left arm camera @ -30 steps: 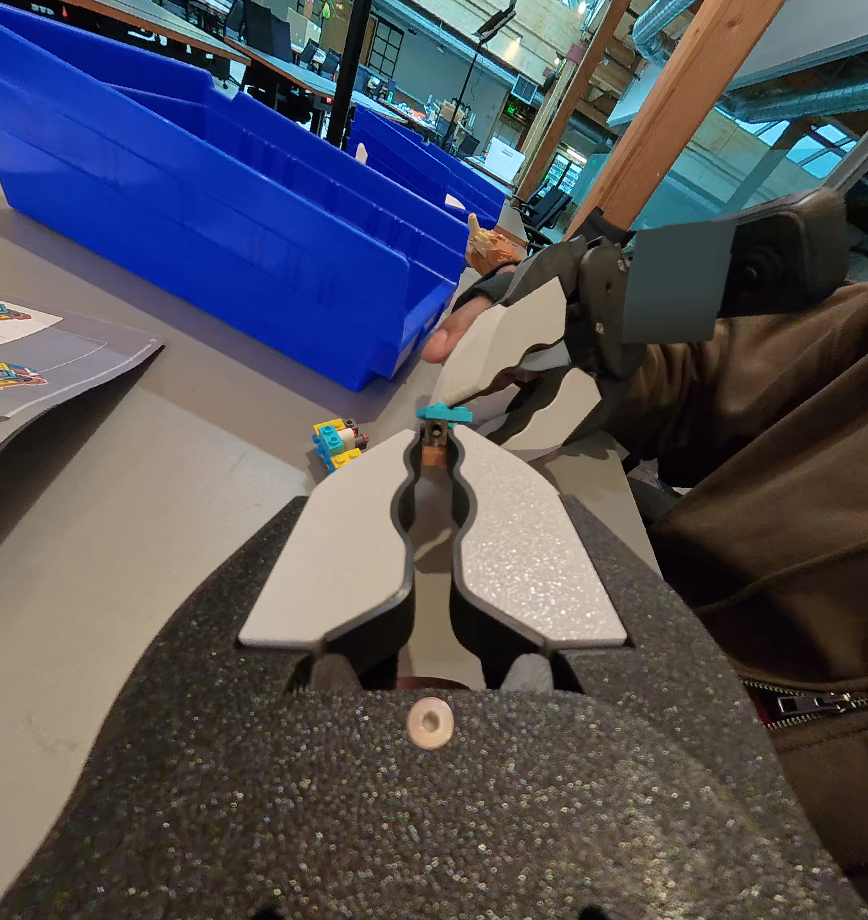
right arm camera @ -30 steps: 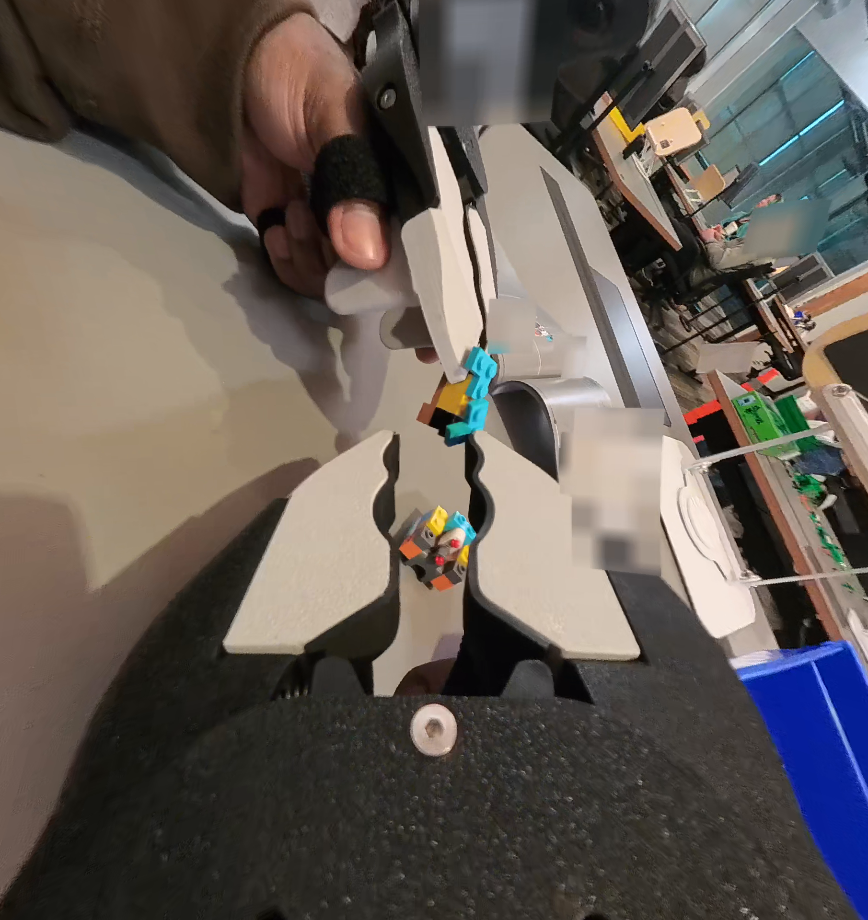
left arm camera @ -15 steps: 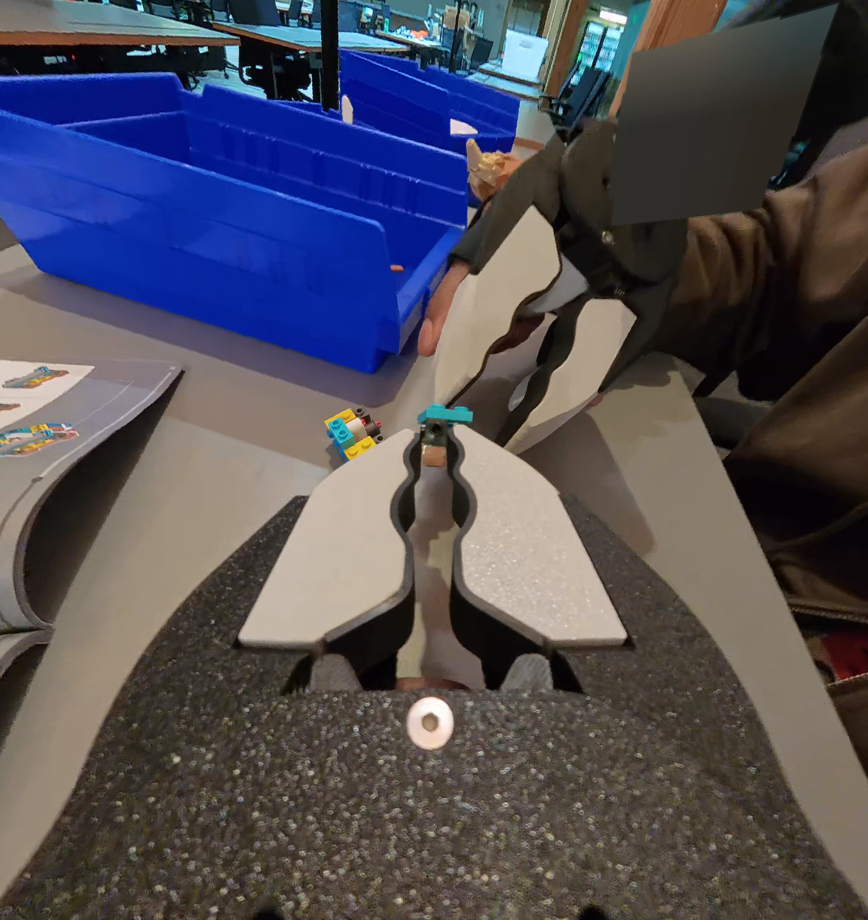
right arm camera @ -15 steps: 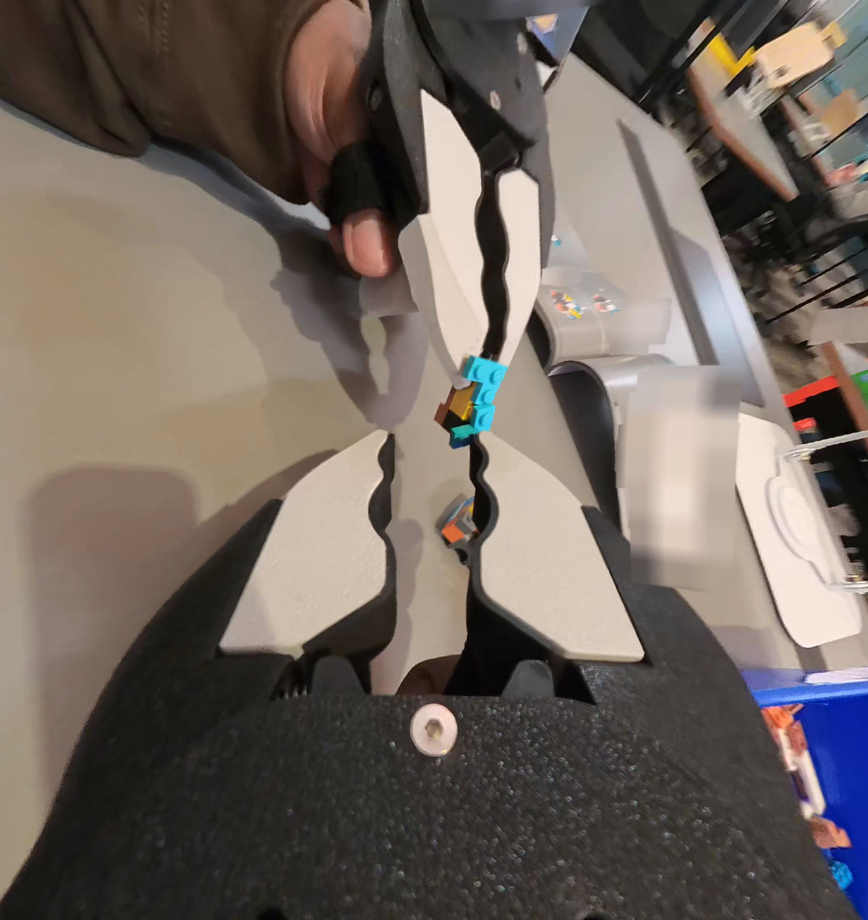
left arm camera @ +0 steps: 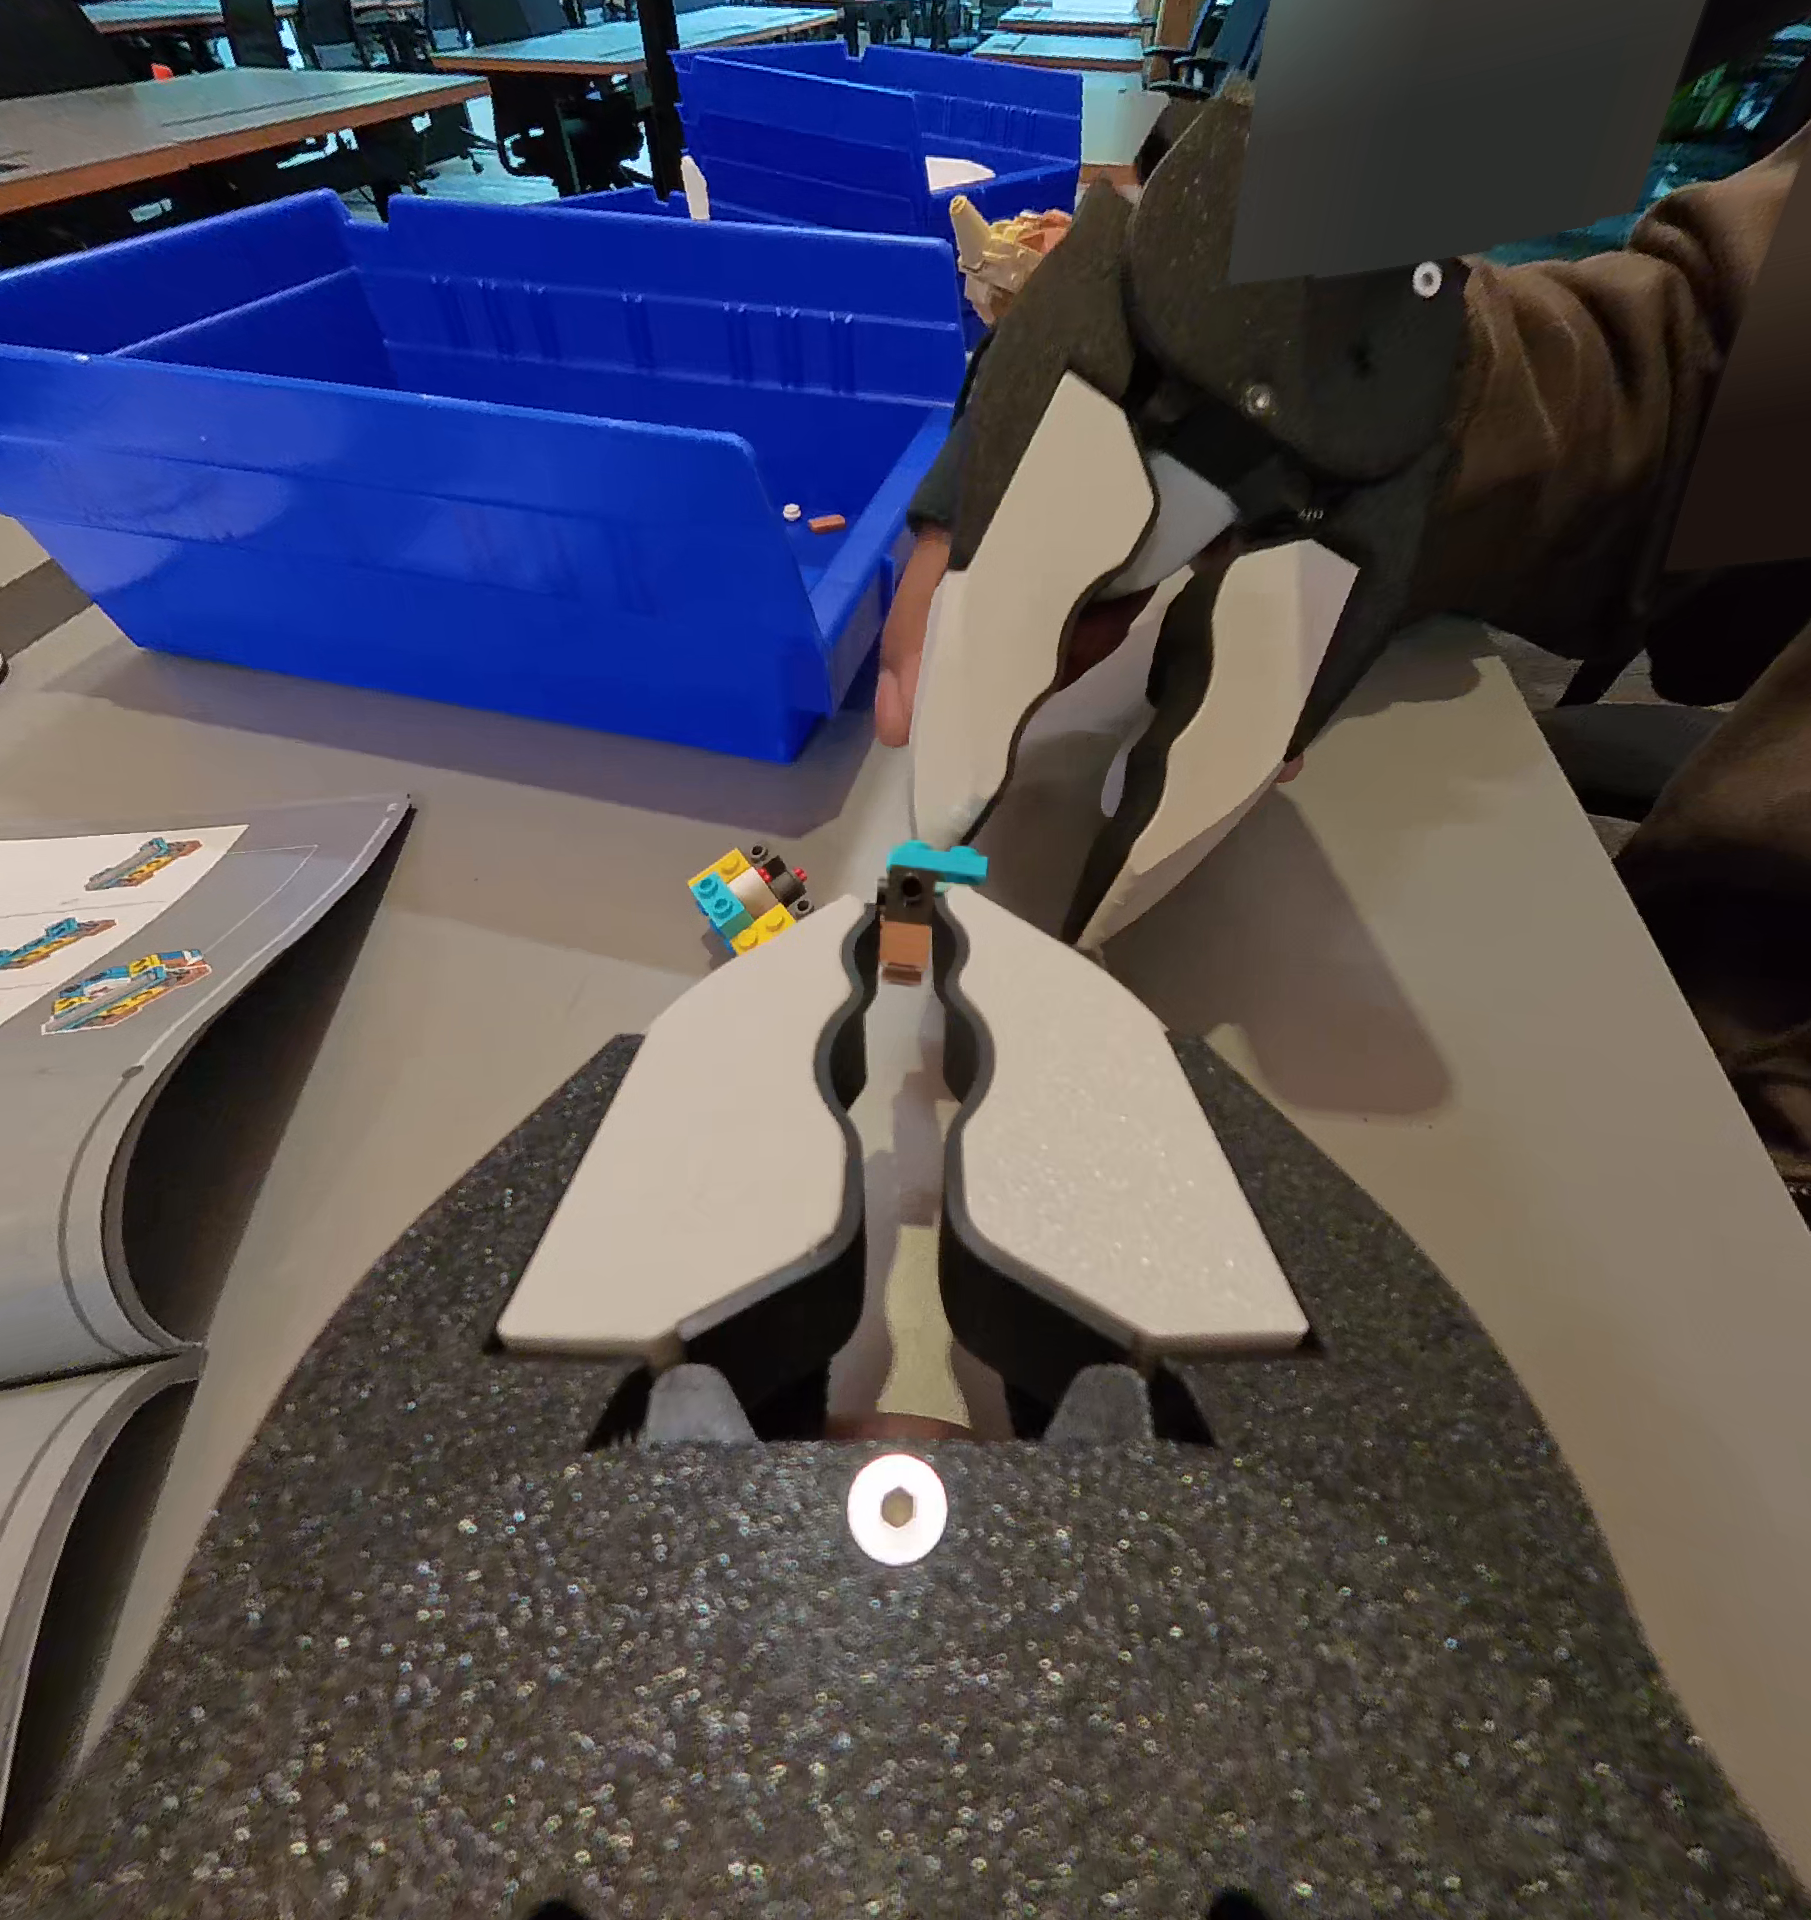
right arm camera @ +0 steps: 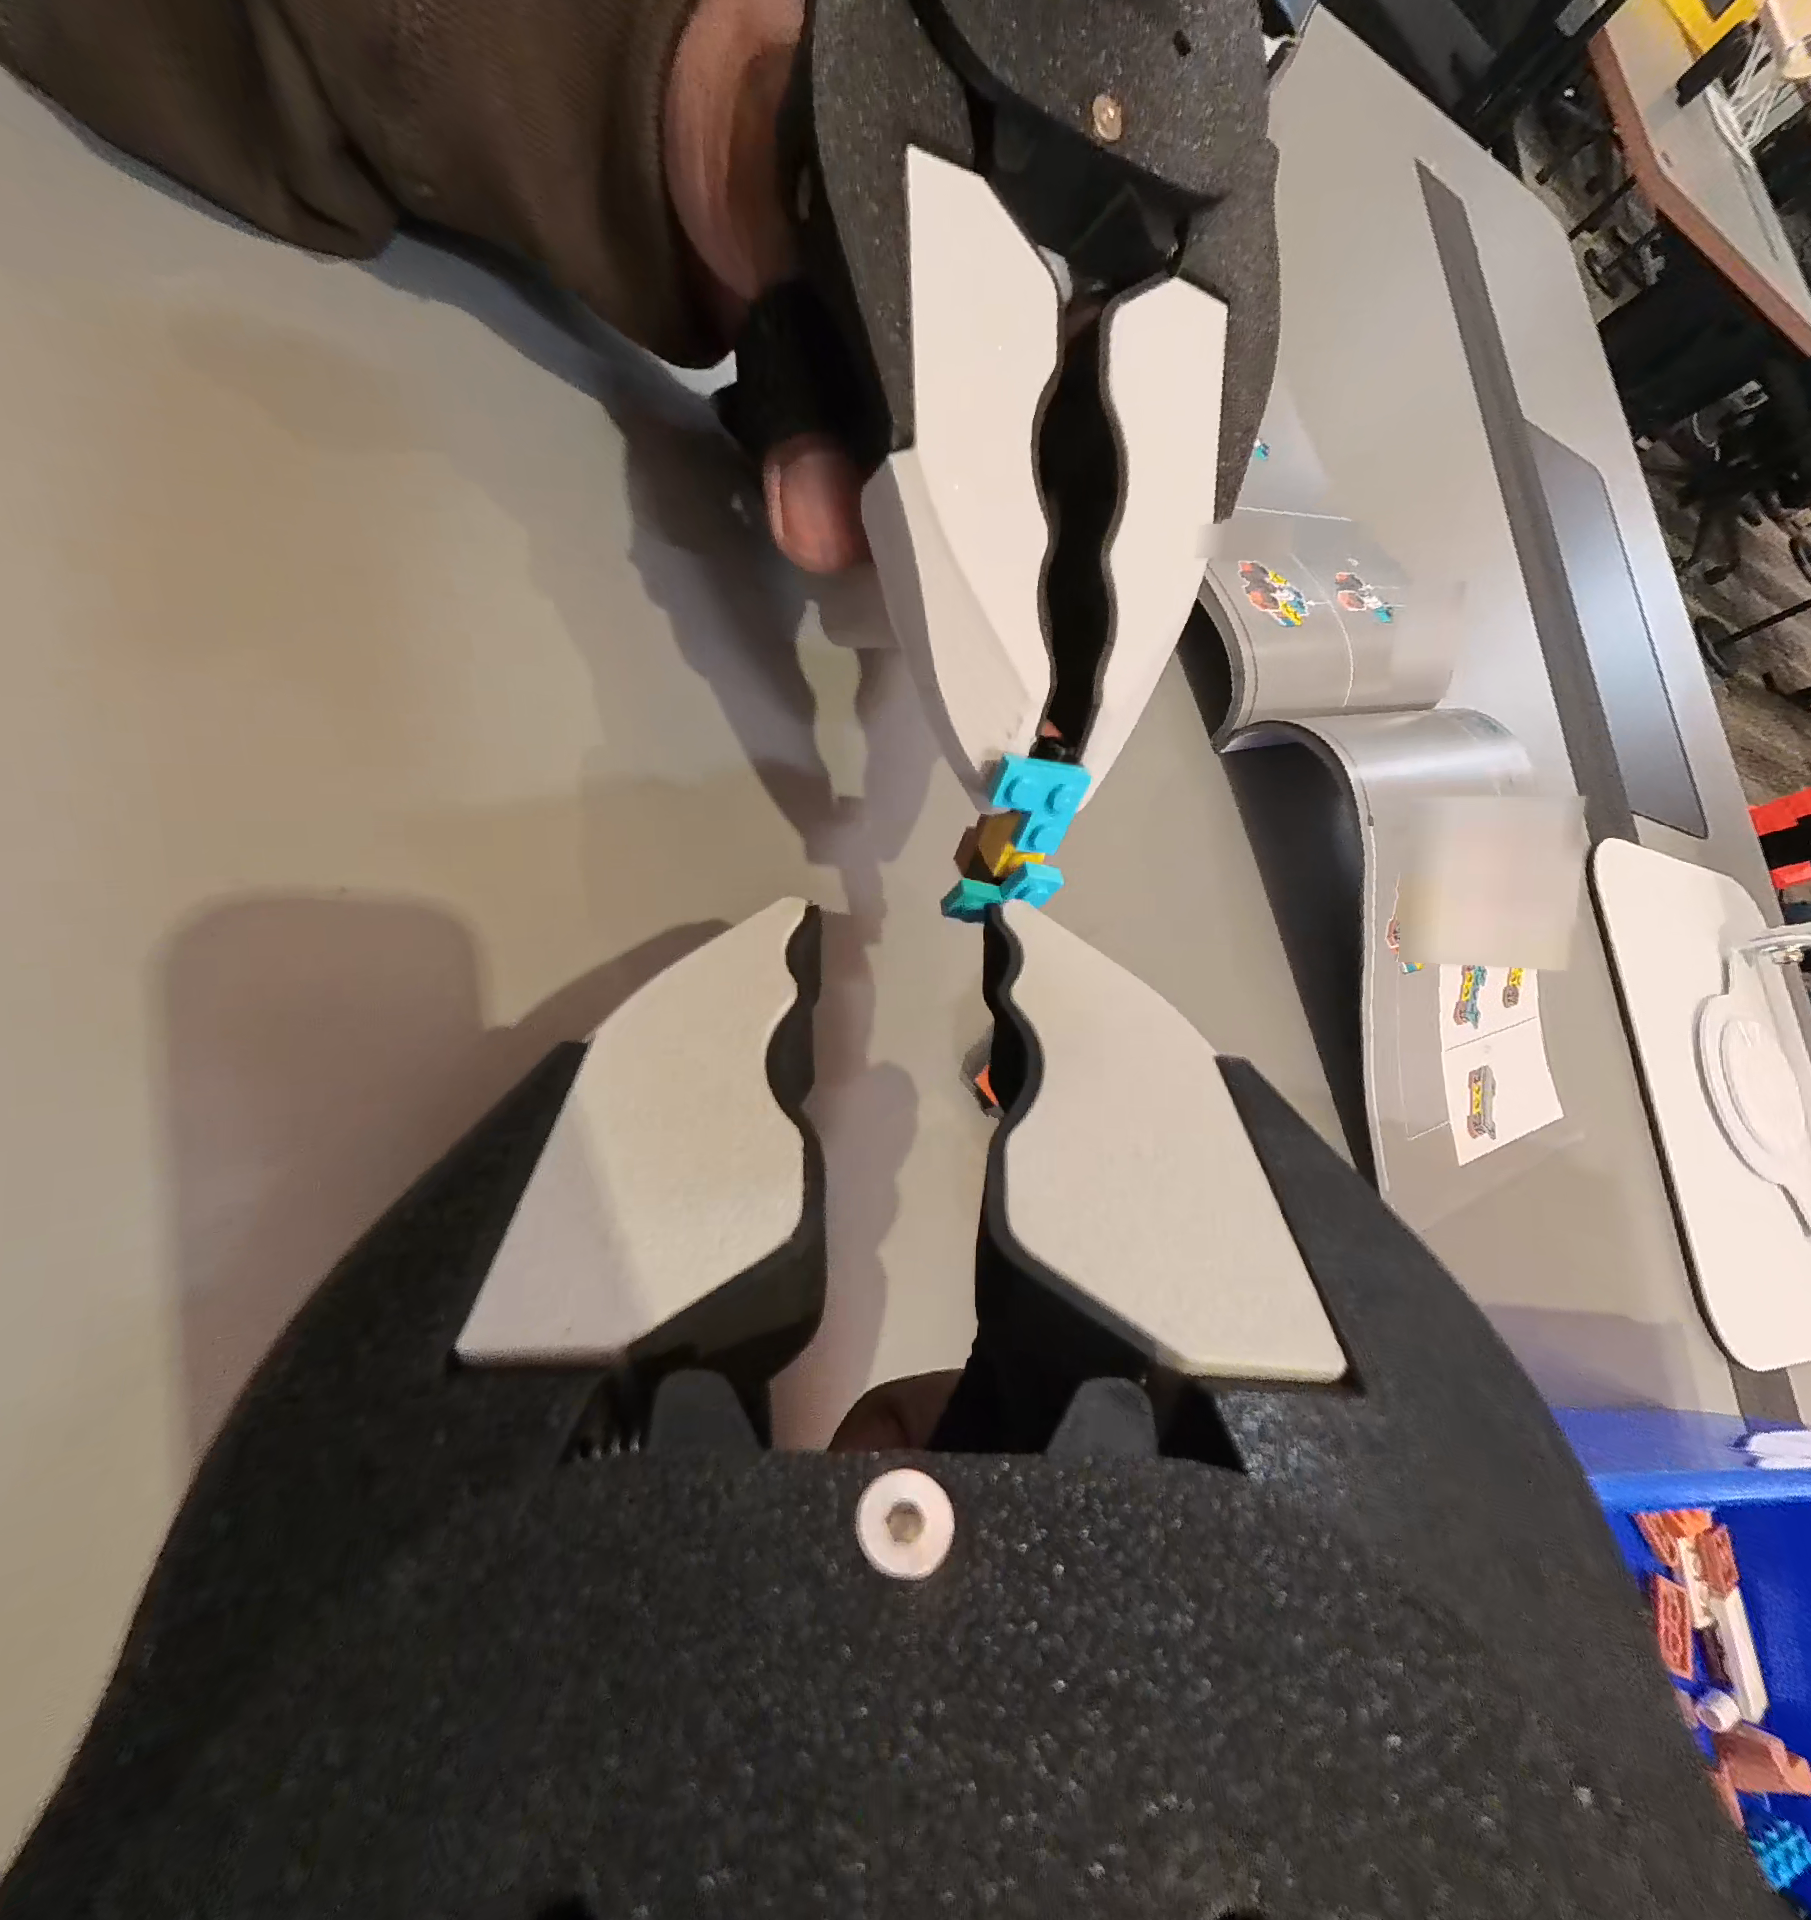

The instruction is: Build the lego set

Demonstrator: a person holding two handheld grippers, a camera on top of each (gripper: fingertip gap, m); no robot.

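Lego piece [left arm camera: 906,914] sits pinched in the closed left gripper [left arm camera: 906,920], held up so the empty, parted right gripper [right arm camera: 901,920] just ahead can reach it.

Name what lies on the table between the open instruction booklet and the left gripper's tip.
A small multicoloured lego assembly lies between the booklet and the left gripper, in the left wrist view.

left tool [left arm camera: 906,914] — pinched closed, level | right tool [right arm camera: 896,914] — fingers parted, facing it
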